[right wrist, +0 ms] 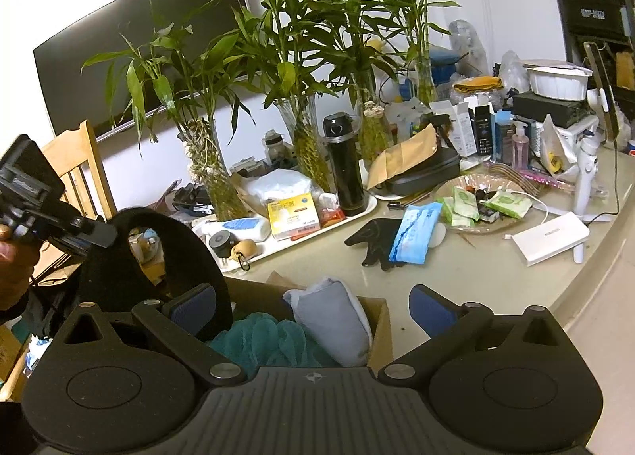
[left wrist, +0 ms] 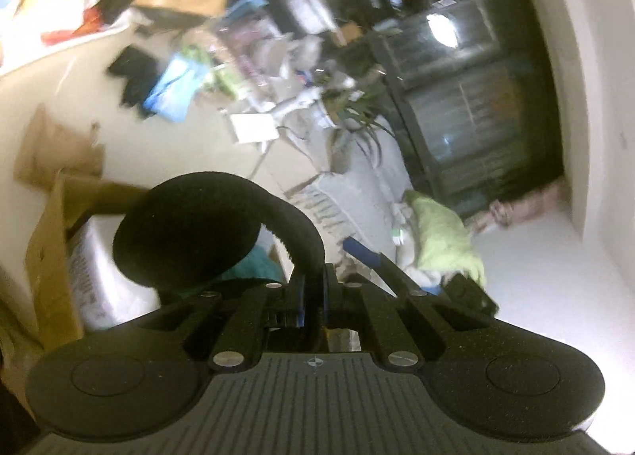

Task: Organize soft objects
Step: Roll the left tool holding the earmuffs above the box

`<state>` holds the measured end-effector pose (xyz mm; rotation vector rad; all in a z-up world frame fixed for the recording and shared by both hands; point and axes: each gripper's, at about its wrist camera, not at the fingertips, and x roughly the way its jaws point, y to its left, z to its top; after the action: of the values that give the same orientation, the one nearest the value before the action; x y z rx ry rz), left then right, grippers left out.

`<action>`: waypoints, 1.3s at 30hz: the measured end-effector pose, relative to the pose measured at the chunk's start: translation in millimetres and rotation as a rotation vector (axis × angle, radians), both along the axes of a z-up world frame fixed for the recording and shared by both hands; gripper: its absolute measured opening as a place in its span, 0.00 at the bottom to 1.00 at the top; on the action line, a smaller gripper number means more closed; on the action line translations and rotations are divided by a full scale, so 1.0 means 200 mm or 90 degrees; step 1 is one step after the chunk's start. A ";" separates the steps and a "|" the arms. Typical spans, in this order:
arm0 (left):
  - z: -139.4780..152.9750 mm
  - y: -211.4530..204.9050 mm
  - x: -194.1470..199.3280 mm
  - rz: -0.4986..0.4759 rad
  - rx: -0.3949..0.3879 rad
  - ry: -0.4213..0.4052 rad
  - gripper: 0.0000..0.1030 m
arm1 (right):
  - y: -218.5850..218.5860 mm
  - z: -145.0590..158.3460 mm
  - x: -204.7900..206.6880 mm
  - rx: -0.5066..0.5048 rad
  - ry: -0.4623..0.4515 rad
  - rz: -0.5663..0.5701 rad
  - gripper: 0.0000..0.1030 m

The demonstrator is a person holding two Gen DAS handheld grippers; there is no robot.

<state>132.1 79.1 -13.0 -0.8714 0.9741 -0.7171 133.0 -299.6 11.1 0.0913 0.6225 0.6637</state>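
My left gripper is shut on a black U-shaped neck pillow and holds it above an open cardboard box. In the right wrist view the same pillow hangs over the left side of the box, held by the left gripper at far left. Inside the box lie a teal fluffy item and a grey-white cushion. My right gripper is open and empty just above the box. A black glove and a blue tissue pack lie on the table.
The beige table holds vases of bamboo, a black flask, a white tray, a dish of green packets and a white box. A wooden chair stands at left. A green cloth lies on the floor.
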 end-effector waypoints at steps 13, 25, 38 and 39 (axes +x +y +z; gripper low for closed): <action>-0.01 0.10 -0.05 0.118 -0.031 0.110 0.07 | -0.02 -0.02 0.02 0.001 0.015 -0.014 1.00; 0.11 -0.04 -0.03 0.033 0.036 -0.012 0.07 | 0.00 -0.03 0.01 -0.004 0.014 -0.003 1.00; -0.02 -0.02 0.00 -0.049 0.112 -0.034 0.09 | -0.02 -0.03 0.00 -0.005 0.022 -0.012 1.00; -0.01 -0.04 -0.02 -0.065 0.123 -0.045 0.09 | -0.02 -0.03 0.00 -0.006 0.023 -0.013 1.00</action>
<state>128.6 71.9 -15.1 -0.6271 1.0128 -0.7228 133.7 -303.7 4.6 0.1014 0.6590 0.6404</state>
